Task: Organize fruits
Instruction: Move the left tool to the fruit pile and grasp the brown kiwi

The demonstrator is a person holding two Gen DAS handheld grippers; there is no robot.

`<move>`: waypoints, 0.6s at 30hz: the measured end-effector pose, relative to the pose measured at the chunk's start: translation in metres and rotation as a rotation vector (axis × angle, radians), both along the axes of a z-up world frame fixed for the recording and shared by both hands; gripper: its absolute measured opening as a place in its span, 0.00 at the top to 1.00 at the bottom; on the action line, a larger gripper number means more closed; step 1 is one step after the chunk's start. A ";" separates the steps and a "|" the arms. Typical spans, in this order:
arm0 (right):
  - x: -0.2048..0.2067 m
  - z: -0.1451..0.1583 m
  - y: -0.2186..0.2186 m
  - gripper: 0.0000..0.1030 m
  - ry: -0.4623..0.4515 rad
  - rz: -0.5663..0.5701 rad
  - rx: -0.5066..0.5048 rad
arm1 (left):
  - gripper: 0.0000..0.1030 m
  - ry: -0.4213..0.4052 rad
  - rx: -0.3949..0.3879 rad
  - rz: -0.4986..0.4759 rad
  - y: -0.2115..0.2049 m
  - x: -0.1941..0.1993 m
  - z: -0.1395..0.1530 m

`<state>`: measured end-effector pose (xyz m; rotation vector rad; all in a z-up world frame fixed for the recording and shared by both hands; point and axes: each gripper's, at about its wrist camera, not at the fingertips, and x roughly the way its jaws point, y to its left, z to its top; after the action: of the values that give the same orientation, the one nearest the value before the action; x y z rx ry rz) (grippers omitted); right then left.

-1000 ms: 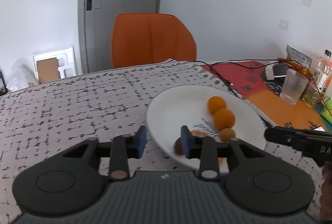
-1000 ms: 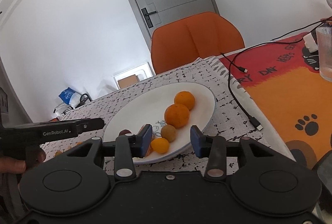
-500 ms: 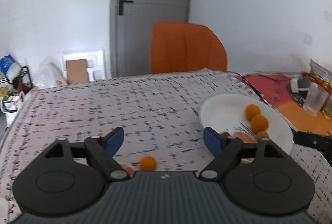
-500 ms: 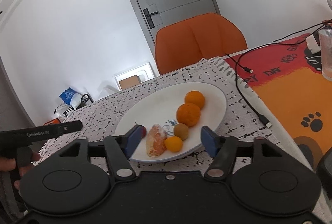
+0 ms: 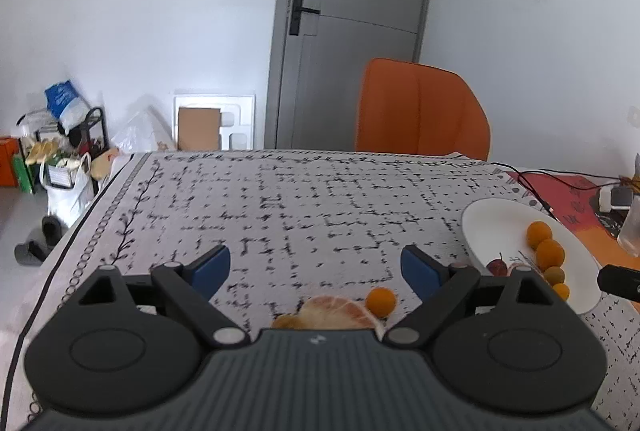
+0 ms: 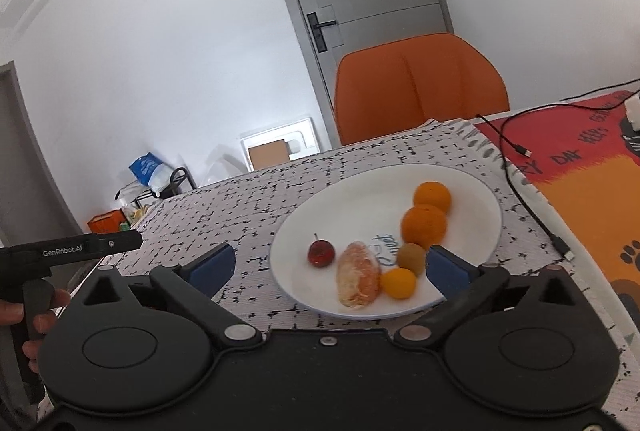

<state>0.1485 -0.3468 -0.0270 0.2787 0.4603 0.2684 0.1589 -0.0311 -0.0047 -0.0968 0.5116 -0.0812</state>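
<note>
Nearest in the left wrist view, the left gripper has its jaws spread wide; they have just been opening, and its blue pads press on nothing. Between them, low against the gripper body, a peeled segment lies on the tablecloth, with a small orange ball touching its right end and a darker orange bit at its left, mostly hidden. To the right sits the plate, and past the cloth's far edge stands the orange chair before the grey door.

In the right wrist view, the right gripper is likewise released, its jaws having just been opening, and holds nothing. The near rim of the plate lies between its fingers. On the plate, nearest first, are a peeled piece and a small yellow fruit beside it; a brown kiwi-like fruit touches the yellow one, and a red cherry-like fruit sits apart at left. Farther back two oranges touch in a row. At the left edge a hand grips the other tool's handle. A black cable runs over the red-orange mat to the right.
</note>
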 end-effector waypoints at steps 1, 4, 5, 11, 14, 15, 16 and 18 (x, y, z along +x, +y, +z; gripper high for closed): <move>0.001 0.001 0.002 0.00 0.000 0.003 -0.003 | 0.12 0.003 -0.006 0.000 0.003 0.000 -0.001; 0.001 0.003 0.008 0.00 -0.005 0.010 -0.008 | 0.12 0.001 -0.018 0.005 0.011 -0.004 -0.004; 0.002 0.003 0.011 0.00 -0.005 0.013 -0.012 | 0.12 0.002 -0.024 0.010 0.014 -0.005 -0.005; 0.004 0.009 0.027 0.00 -0.007 0.055 -0.032 | 0.18 0.038 -0.086 0.022 0.027 -0.002 -0.017; 0.006 0.010 0.035 0.00 -0.007 0.071 -0.051 | 0.26 0.048 -0.095 0.013 0.029 -0.001 -0.022; 0.007 0.010 0.038 0.00 -0.006 0.075 -0.055 | 0.30 0.053 -0.102 0.012 0.030 0.000 -0.024; 0.007 0.010 0.040 0.00 -0.006 0.081 -0.059 | 0.34 0.057 -0.107 0.011 0.031 0.001 -0.026; 0.009 0.010 0.044 0.01 -0.007 0.088 -0.067 | 0.42 0.069 -0.119 0.008 0.033 0.003 -0.030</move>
<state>0.1575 -0.3031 -0.0166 0.1927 0.4742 0.3392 0.1618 0.0014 -0.0348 -0.2184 0.5755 -0.1001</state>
